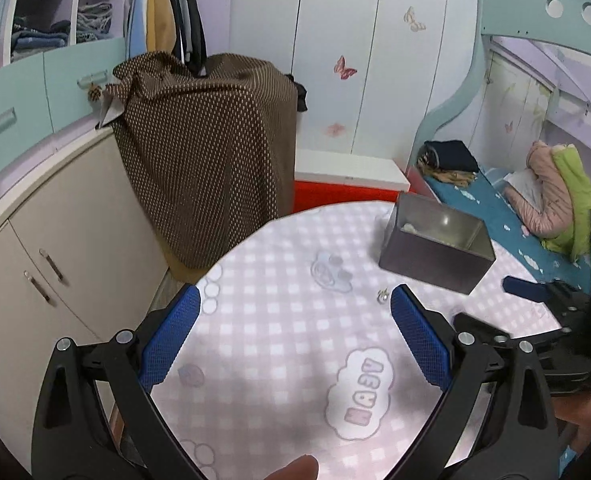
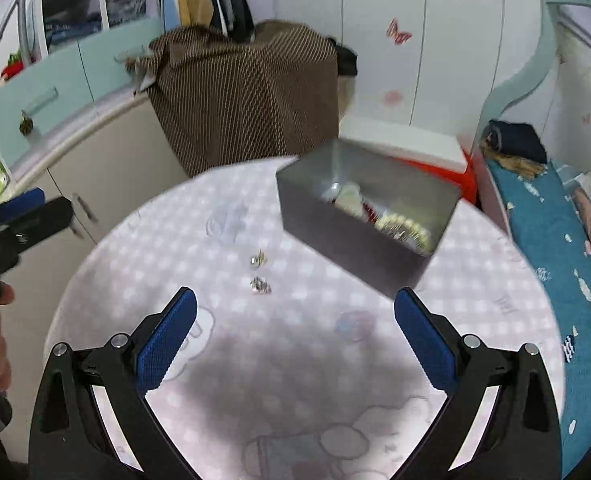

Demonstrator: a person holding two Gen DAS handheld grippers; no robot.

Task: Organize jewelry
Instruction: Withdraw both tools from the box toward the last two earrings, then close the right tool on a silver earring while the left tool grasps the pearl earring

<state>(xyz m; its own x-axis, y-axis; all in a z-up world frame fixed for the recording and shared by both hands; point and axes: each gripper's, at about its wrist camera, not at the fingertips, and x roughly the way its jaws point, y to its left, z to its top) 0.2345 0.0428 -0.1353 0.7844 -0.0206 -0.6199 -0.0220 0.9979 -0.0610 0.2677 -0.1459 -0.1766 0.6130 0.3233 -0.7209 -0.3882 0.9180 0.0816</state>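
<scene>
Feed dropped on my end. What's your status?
Left gripper open, empty. Right gripper open, empty. Two small jewelry pieces loose on table, beside grey box. Nothing between.

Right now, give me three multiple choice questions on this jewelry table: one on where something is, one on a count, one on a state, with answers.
1. Where are the loose earrings in the right wrist view?
A. Inside the box
B. On the tablecloth, left of the box
C. On the bed

2. How many small jewelry pieces lie loose on the tablecloth in the right wrist view?
A. Two
B. Five
C. None

3. What state is the right claw in?
A. Shut on a bracelet
B. Open, holding nothing
C. Shut on the box

Answers: 
1 B, both pieces sit on the checked cloth, apart from the grey box.
2 A, two shiny pieces lie one behind the other.
3 B, its blue fingers stand wide apart with bare cloth between them; the beaded bracelet lies in the box.
</scene>
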